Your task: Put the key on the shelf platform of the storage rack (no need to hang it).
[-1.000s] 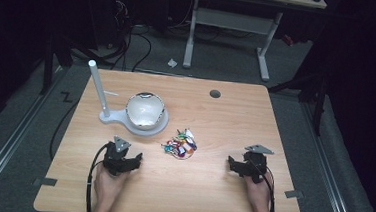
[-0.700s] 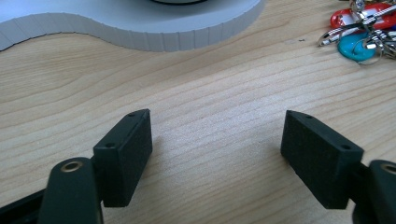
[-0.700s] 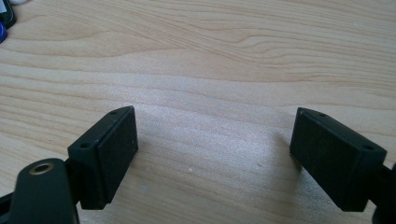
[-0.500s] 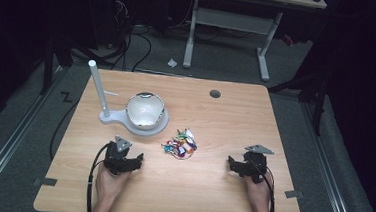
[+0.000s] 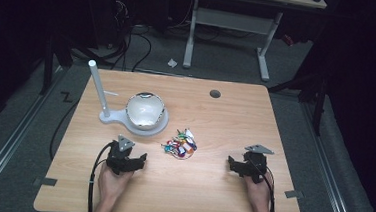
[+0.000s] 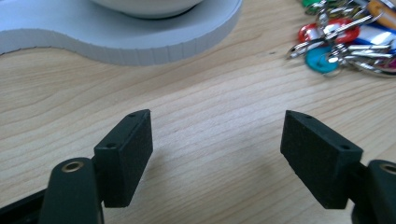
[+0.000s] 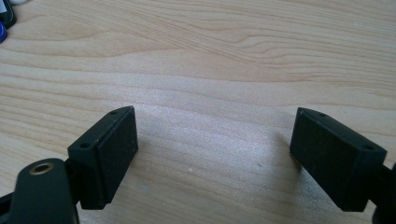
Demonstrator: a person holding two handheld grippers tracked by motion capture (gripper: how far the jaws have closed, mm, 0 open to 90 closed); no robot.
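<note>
A heap of coloured key tags on rings (image 5: 180, 144) lies at the middle of the wooden table (image 5: 215, 118); its edge shows at the upper right of the left gripper view (image 6: 343, 42). Behind and to the left of it stands a shiny bowl (image 5: 145, 111) on a white base (image 5: 120, 118) with an upright white post (image 5: 98, 87). My left gripper (image 5: 139, 160) rests on the table left of the heap, open and holding nothing (image 6: 217, 156). Well to the right of the heap, my right gripper (image 5: 233, 165) is open over bare wood (image 7: 212, 156).
A round cable hole (image 5: 215, 94) sits in the table's far part. Behind the table are a white desk frame (image 5: 231, 29) and cables on a dark floor (image 5: 140, 42). Tape marks (image 5: 44, 181) sit near the front corners.
</note>
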